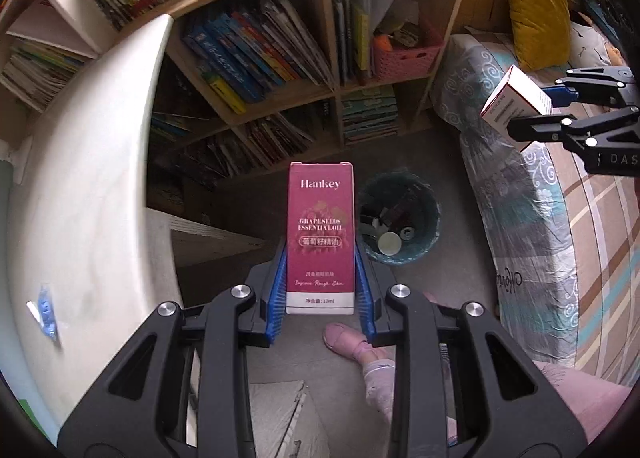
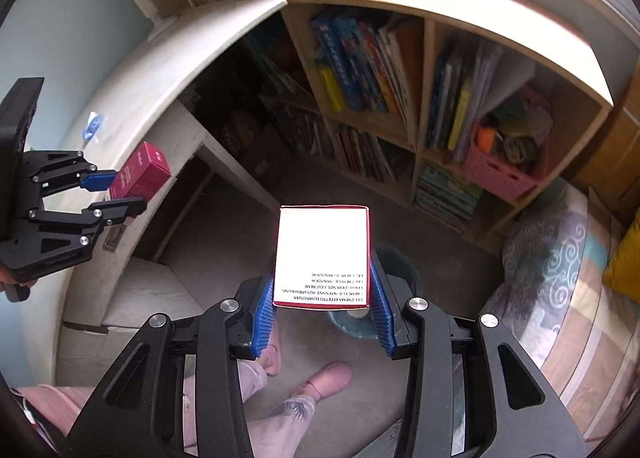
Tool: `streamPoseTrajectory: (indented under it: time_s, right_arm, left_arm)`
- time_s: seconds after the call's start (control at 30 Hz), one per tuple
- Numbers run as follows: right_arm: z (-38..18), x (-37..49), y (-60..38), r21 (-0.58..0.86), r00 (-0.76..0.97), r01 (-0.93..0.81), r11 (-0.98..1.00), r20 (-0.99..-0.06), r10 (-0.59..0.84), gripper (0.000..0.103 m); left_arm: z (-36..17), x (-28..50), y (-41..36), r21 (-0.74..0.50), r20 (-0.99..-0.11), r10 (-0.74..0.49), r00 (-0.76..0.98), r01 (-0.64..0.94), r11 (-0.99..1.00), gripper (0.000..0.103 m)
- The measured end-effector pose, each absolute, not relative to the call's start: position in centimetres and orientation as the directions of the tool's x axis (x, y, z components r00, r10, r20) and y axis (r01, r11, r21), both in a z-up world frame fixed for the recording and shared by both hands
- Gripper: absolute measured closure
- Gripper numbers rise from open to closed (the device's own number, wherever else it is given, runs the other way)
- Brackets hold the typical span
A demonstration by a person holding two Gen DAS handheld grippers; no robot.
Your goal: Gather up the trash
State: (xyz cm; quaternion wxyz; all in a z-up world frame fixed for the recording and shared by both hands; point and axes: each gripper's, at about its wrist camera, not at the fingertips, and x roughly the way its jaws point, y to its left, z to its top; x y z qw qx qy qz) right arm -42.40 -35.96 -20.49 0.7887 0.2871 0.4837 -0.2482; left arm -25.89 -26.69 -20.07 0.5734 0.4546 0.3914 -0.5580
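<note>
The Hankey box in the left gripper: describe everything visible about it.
The Hankey box is a tall, slim magenta carton, seemingly glossy card, printed with white lettering and a white band at its base. It stands upright between the blue pads of the left gripper, clamped near its lower end, held above the floor beside the bin.

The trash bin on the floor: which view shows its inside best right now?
The left wrist view. There the trash bin sits open beside the pink carton, with its contents visible. In the right wrist view only slivers of the bin show; the white carton in that claw covers most of it.
</note>
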Motion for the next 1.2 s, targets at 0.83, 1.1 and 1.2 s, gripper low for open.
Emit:
streamPoseTrajectory:
  time_s: [0.83, 1.1, 1.2]
  right_arm:
    - [-40.1, -49.9, -37.9, 0.364, 0.405, 0.776, 0.515, -0.914, 0.035, 0.061]
    - [-47.4, -50.6, -39.2, 0.429, 0.439, 0.799, 0.421, -0.895, 0.079, 0.061]
    - [-48.8, -50.5, -39.8, 0.434, 0.44, 0.805, 0.405, -0.894, 0.084, 0.061]
  left_arm:
    - [-38.4, -34.2, -33.5, 0.029, -0.995, -0.095, 0.014, 0.988, -0.155, 0.076]
    - [-45.6, -35.1, -35.2, 0.022, -0.999, -0.034, 0.017, 0.987, -0.16, 0.076]
    - [-47.4, -35.0, -35.5, 0.003, -1.0, -0.019, 0.0, 0.989, -0.15, 0.076]
